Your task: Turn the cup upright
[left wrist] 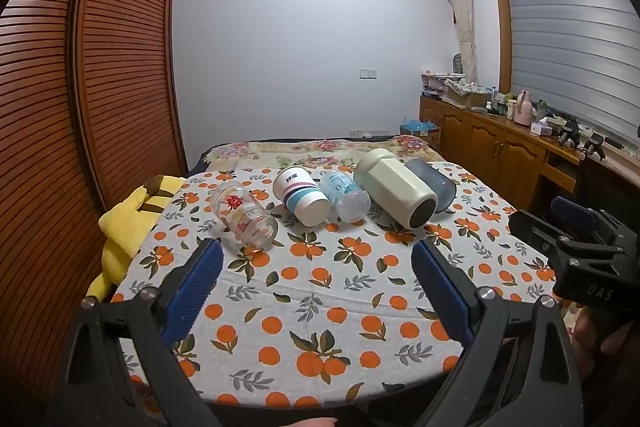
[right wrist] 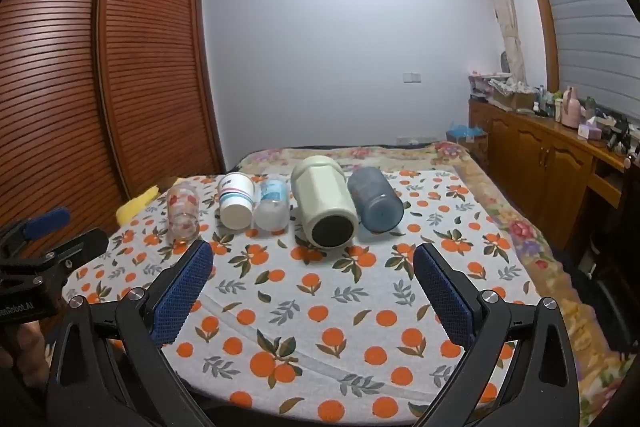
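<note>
Several cups lie on their sides in a row on the orange-print cloth (left wrist: 320, 291): a clear glass with red flowers (left wrist: 244, 215) (right wrist: 183, 213), a white paper cup with stripes (left wrist: 301, 195) (right wrist: 237, 201), a small clear bottle with blue print (left wrist: 347, 195) (right wrist: 273, 203), a big pale-green cup (left wrist: 394, 189) (right wrist: 323, 207) and a blue-grey tumbler (left wrist: 434, 182) (right wrist: 374, 199). My left gripper (left wrist: 318, 263) is open and empty, nearest the glass. My right gripper (right wrist: 312, 269) is open and empty, just before the pale-green cup; it also shows at the left wrist view's right edge (left wrist: 576, 247).
A yellow plush toy (left wrist: 128, 223) lies at the cloth's left edge. A slatted wooden wardrobe (left wrist: 80, 107) stands on the left. A wooden sideboard (left wrist: 500, 139) with clutter runs along the right wall. A floral blanket (right wrist: 400, 153) lies behind the cups.
</note>
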